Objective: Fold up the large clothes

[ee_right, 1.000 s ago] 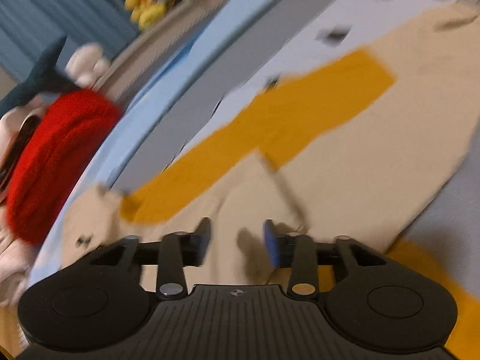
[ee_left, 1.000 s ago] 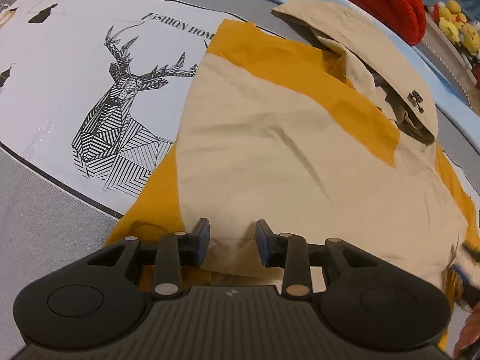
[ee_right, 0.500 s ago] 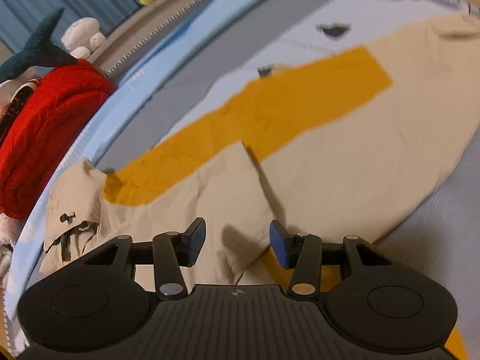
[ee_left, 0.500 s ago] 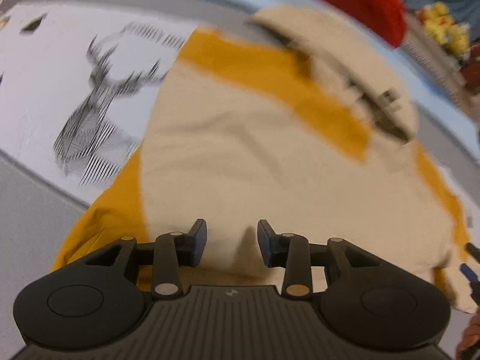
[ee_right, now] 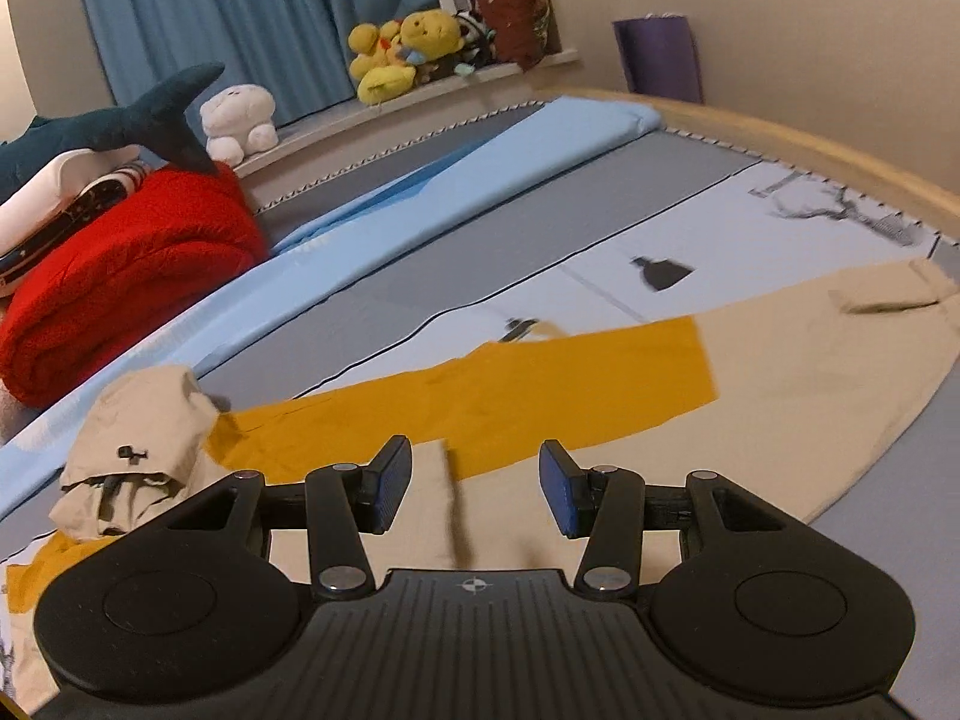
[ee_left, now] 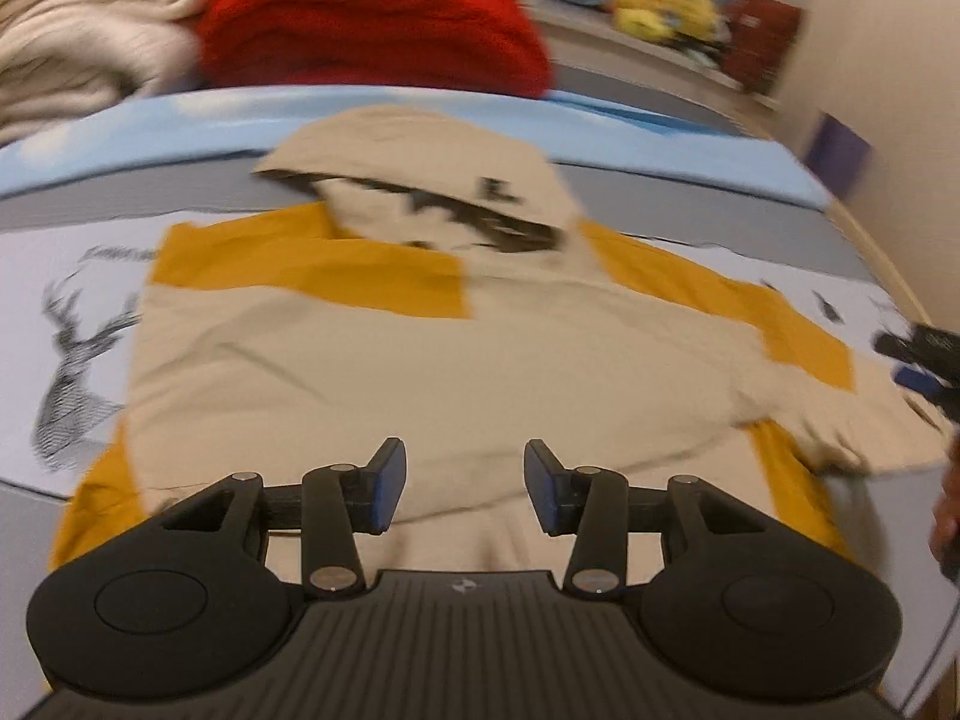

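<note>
Garment: I see a beige and mustard-yellow hooded fabric jacket (ee_left: 384,372) lying spread flat on the bed (ee_right: 540,204), over the white sheet with a black line-drawn deer (ee_left: 78,372).
Hood: its beige hood (ee_left: 420,180) lies at the jacket's far end from my left gripper, crumpled, toward the pale blue band of bedding (ee_left: 120,120).
Left gripper (ee_left: 465,480): I hold it over the jacket's near beige hem; its blue-padded fingers (ee_left: 387,483) stand apart with nothing between them.
Right gripper (ee_right: 474,489): I hold it over the jacket's side, beside a yellow sleeve band (ee_right: 540,384); its fingers (ee_right: 390,483) stand apart too, holding nothing.
Beyond the jacket: a folded red fleece blanket (ee_right: 120,276) sits past the hood, with a dark blue plush shark (ee_right: 120,120) above it.
Ledge beyond the jacket: yellow plush toys (ee_right: 402,54) sit before blue curtains (ee_right: 240,12).
</note>
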The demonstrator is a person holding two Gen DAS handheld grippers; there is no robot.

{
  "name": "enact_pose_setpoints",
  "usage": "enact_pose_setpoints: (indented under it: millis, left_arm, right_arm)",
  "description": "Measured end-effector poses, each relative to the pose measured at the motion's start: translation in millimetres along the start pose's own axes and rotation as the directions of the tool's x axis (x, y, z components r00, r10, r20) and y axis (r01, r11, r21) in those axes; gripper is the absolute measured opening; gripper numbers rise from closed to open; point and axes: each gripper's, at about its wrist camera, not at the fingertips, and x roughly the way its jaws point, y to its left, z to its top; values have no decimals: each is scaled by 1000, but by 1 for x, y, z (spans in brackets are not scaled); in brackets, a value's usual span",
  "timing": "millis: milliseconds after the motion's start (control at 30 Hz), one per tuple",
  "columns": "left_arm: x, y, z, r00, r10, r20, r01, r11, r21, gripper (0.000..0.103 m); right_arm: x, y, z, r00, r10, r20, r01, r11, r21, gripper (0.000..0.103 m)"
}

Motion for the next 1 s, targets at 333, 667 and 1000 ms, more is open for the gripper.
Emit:
enact_pose_setpoints:
  millis: [333, 667, 1000]
  left_arm:
    - [1, -27, -6, 998, 2, 61, -9, 994, 110, 48]
    - [13, -23, -7, 1000, 19, 13, -21, 992, 126, 50]
    - [22, -22, -9, 999, 33, -8, -32, 991, 130, 52]
  right_arm:
    - [-16, -80, 17, 998, -46, 47, 43, 997, 63, 33]
    - [-4, -199, 31, 992, -127, 27, 113, 948, 296, 37]
    - [52, -286, -6, 985, -156, -71, 170, 831, 529, 41]
